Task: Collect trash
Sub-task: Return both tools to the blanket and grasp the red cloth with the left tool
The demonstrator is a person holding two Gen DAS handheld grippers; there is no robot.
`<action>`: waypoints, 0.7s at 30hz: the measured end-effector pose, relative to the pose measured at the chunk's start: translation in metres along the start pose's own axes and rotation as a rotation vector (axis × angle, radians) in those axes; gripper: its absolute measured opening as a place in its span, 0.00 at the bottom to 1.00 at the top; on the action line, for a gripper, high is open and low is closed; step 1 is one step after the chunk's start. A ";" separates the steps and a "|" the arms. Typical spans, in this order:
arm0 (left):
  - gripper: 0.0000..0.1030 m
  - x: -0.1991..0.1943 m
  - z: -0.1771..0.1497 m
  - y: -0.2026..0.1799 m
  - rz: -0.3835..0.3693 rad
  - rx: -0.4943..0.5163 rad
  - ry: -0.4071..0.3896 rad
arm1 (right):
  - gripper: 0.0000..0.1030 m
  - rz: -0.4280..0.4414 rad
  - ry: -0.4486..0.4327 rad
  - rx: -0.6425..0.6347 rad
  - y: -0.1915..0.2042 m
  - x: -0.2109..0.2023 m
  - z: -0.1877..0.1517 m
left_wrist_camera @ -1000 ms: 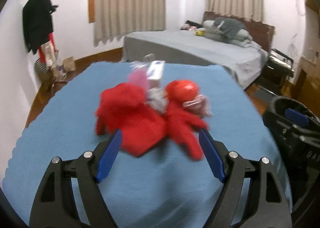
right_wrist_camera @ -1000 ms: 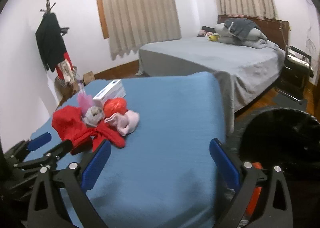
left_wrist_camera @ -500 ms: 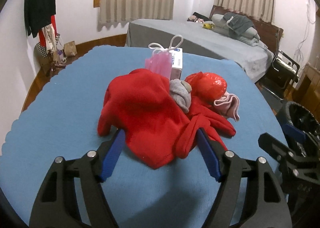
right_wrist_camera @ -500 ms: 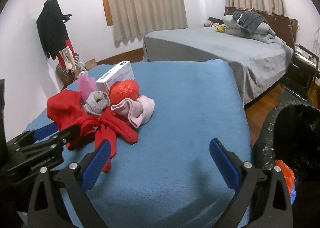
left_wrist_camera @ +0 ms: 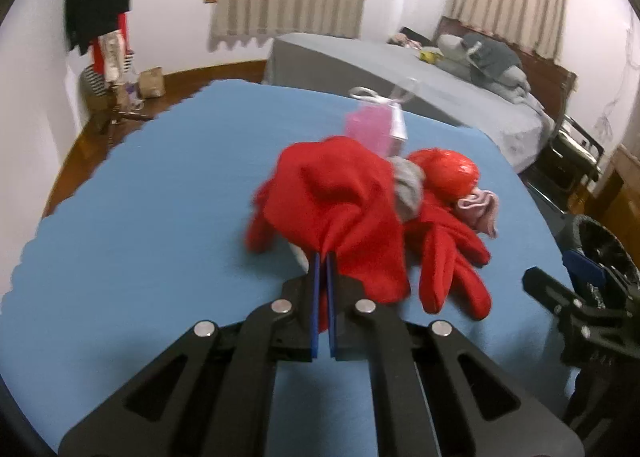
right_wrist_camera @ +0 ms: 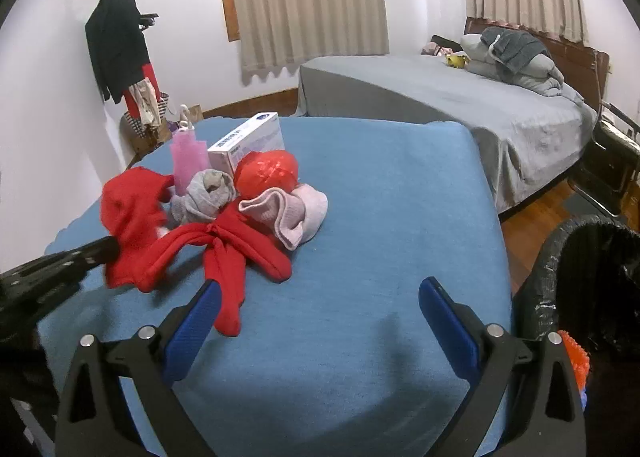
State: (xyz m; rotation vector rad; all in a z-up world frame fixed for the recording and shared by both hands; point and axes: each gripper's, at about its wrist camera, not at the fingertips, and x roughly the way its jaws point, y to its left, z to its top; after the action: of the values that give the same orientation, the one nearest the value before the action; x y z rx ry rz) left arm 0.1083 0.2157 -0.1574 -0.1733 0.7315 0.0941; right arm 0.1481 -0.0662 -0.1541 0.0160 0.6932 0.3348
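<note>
On the blue-covered table [right_wrist_camera: 392,217] lies a heap: a red cloth [left_wrist_camera: 340,197], a red knotted glove-like piece [right_wrist_camera: 224,245], a grey sock [right_wrist_camera: 206,193], a shiny red wrapper ball [right_wrist_camera: 266,173], a pale pink cloth [right_wrist_camera: 292,209], a pink gift bag [right_wrist_camera: 188,161] and a white box [right_wrist_camera: 250,143]. My left gripper [left_wrist_camera: 324,255] has its jaws closing together at the near edge of the red cloth, pads pinching a fold that bunches up towards them. My right gripper [right_wrist_camera: 320,289] stands open over bare table in front of the heap, holding nothing.
A black bin with a black liner [right_wrist_camera: 592,277] stands off the table's right edge. A grey bed [right_wrist_camera: 440,97] lies behind, a chair [right_wrist_camera: 612,161] beside it. A coat stand [right_wrist_camera: 116,37] with clothes is at the far left wall.
My left gripper moved forward onto the red cloth and went from wide open to shut on its near fold, pulling the cloth up. The right gripper stayed open and came a little closer to the heap.
</note>
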 end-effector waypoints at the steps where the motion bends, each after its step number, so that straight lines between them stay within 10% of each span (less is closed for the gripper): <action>1: 0.03 -0.006 -0.001 0.008 0.023 -0.011 -0.010 | 0.94 0.000 0.001 0.001 0.000 0.000 0.000; 7: 0.05 -0.023 -0.006 0.026 0.062 0.006 -0.010 | 0.94 0.004 0.001 0.001 0.003 -0.001 0.000; 15: 0.58 -0.027 -0.001 0.008 0.040 0.023 -0.046 | 0.94 0.009 -0.004 -0.006 0.007 -0.001 0.003; 21: 0.47 -0.004 0.003 0.002 0.042 0.002 -0.023 | 0.94 0.024 -0.014 -0.009 0.012 0.001 0.010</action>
State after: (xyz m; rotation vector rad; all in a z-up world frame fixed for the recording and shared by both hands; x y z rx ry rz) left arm 0.1076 0.2184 -0.1528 -0.1549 0.7125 0.1355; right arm 0.1514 -0.0537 -0.1460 0.0184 0.6782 0.3601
